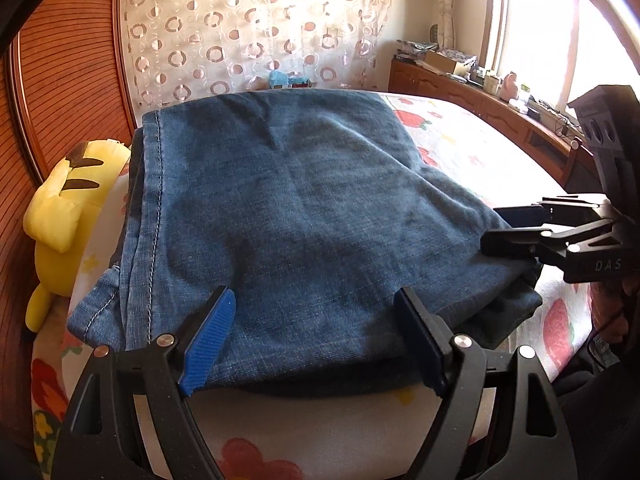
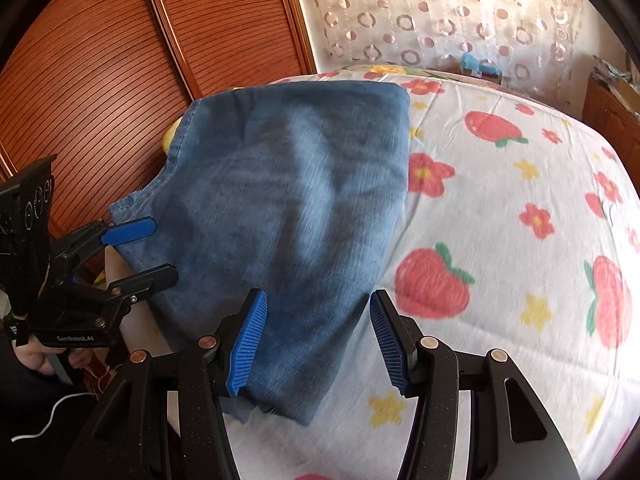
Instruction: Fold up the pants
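While my left gripper (image 1: 312, 340) and right gripper (image 2: 316, 344) gape empty at 6 o'clock, jeans (image 1: 300, 208) lie folded on bed (image 2: 500, 208); little apparently remains.

L claw (image 1: 312, 340) jaws apart | R claw (image 2: 316, 344) jaws apart, both low

Folded blue denim pants (image 1: 304, 216) lie flat on bed.

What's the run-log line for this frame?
stage: fold pants | jeans: folded stack on bed | left gripper: open, near edge | right gripper: open, near corner | plush: beside jeans
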A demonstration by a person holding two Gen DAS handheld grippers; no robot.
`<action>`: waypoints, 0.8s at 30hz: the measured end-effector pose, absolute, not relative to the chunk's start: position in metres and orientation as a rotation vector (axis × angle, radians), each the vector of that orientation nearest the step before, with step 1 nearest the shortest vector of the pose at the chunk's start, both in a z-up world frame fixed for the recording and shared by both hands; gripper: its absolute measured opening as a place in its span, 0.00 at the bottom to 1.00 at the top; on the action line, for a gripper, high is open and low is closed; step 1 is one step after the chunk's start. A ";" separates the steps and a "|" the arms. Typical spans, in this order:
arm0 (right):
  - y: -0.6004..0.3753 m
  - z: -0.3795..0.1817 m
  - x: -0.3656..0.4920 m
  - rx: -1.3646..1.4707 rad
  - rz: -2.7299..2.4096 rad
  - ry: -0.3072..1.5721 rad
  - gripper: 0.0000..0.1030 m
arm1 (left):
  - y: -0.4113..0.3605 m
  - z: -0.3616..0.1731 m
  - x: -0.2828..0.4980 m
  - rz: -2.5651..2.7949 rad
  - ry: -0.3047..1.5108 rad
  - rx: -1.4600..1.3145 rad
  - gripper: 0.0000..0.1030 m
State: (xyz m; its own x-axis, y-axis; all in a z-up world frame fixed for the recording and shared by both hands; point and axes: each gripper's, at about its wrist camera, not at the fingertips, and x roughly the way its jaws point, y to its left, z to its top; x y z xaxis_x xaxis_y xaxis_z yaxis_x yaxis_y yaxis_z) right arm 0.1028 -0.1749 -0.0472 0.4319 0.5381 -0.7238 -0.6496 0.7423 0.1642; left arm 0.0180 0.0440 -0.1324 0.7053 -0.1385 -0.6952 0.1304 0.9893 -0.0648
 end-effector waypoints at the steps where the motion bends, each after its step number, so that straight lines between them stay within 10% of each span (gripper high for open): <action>1: -0.174 -0.047 0.102 -0.148 0.742 0.847 0.54 | 0.044 -0.132 0.018 -0.150 0.773 -0.015 0.79; 14: -0.170 -0.055 0.106 -0.107 0.800 0.861 0.50 | 0.045 -0.132 0.019 -0.152 0.773 -0.014 0.79; 20: -0.176 -0.045 0.113 -0.032 0.850 0.845 0.13 | 0.046 -0.131 0.015 -0.161 0.772 -0.015 0.79; 24: -0.171 -0.024 0.108 -0.019 0.896 0.779 0.10 | 0.059 -0.121 0.012 -0.171 0.784 -0.080 0.79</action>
